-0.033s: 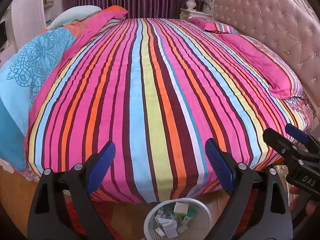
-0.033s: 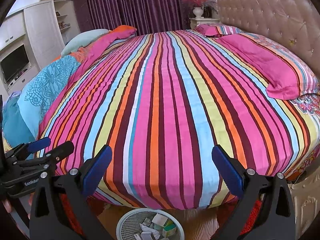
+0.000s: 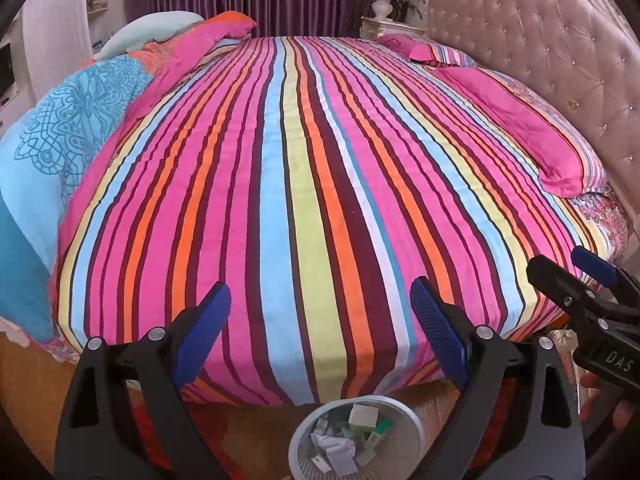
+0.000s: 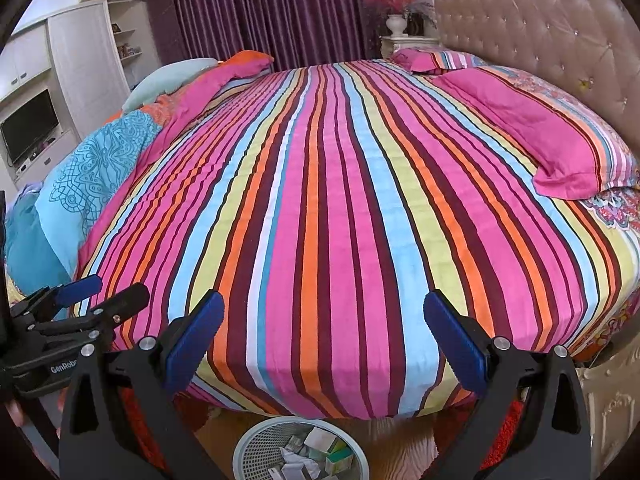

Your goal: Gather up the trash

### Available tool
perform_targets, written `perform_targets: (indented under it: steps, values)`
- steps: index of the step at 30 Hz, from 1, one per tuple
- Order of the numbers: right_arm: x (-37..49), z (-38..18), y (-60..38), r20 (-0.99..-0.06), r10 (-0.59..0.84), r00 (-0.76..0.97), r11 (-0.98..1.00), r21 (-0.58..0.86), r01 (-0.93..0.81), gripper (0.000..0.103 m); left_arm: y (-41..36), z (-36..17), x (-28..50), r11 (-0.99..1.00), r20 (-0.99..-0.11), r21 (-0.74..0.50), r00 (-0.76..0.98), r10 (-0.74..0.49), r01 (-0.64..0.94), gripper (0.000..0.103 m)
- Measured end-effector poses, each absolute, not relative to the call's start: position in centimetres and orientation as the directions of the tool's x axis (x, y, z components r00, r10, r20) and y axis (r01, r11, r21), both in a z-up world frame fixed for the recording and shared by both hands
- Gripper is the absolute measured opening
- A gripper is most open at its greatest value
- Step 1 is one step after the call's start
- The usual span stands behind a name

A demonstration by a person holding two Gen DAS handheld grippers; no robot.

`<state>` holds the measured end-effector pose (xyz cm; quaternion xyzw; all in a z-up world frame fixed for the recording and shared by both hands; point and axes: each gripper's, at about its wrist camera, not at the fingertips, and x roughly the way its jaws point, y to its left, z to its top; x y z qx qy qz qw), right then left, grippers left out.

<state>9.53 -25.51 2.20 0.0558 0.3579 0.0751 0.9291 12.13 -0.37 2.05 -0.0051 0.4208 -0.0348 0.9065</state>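
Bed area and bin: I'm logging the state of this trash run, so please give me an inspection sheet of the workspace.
Surface: striped bedspread, no loose trash seen on it.
Job's things: mesh wastebasket on the floor at the bed's near edge, holding small boxes and crumpled paper.
Clutter: pink pillows by the headboard; blue blanket bunched at left.
Grippers: left gripper open, empty; right gripper open, empty.
Cables: nothing seen.
Surroundings: purple curtains, nightstand vase, television.

Both wrist views face across the striped bed (image 3: 312, 184), sharing the wastebasket (image 4: 256, 446) below.
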Motion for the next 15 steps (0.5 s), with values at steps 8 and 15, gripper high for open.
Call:
perform_targets:
  steps: [8,15]
  values:
    - [9.36,2.37,-25.47,-0.654,0.185,0.734,0.982,0.158,-0.106,0.096,-0.29,2.42,11.91,0.997,-0.759,-0.05,0.647,-0.071,0.05,0.089]
    - [9.21,2.58,-25.41,-0.651,0.185,0.737,0.982,0.155,-0.11,0.096,-0.33,2.41,11.75,0.999,-0.757,-0.008,0.653,-0.028,0.033,0.089]
